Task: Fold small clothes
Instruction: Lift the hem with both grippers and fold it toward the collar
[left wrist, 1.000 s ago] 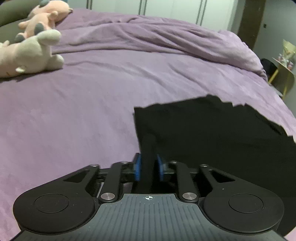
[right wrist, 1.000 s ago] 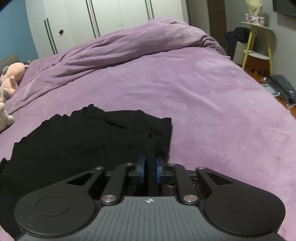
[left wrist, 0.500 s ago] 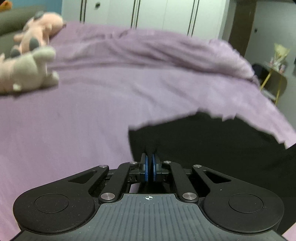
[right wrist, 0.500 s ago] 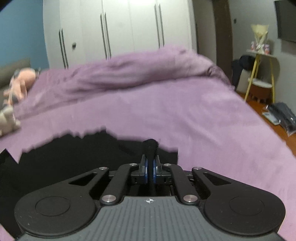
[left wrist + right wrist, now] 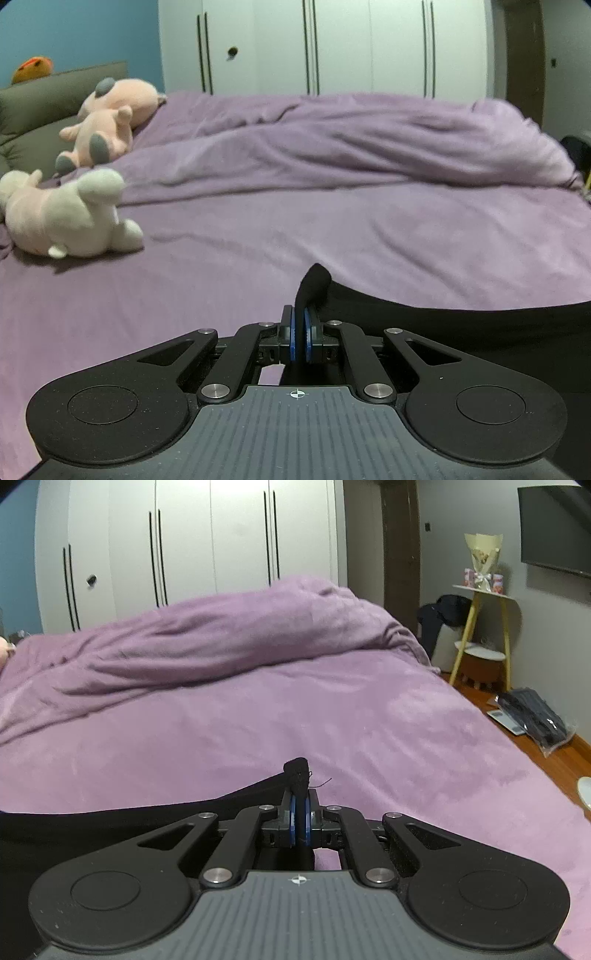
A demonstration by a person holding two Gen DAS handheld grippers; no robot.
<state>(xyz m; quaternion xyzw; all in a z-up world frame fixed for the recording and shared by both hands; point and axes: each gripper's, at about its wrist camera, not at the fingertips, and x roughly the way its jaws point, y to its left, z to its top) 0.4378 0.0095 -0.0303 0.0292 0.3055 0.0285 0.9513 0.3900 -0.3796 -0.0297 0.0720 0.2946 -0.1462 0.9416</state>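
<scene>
A black garment [image 5: 461, 325] hangs stretched between my two grippers above the purple bed [image 5: 332, 229]. My left gripper [image 5: 299, 332] is shut on one corner of it; a tuft of black cloth sticks up past the blue pads. The cloth runs off to the right in the left wrist view. My right gripper [image 5: 300, 814] is shut on the other corner of the garment [image 5: 110, 823], which runs off to the left in the right wrist view. The lower part of the garment is hidden below the grippers.
Three plush toys [image 5: 70, 218] lie at the left by a grey headboard [image 5: 44, 96]. A bunched purple duvet [image 5: 221, 642] lies across the far side. White wardrobes [image 5: 184, 554] stand behind. A yellow side table [image 5: 480, 635] and a bag on the floor [image 5: 532, 716] are to the right.
Both grippers have lifted the black garment off the bed and tilted up. The cloth, flat on the bed before, now hangs taut between them.
</scene>
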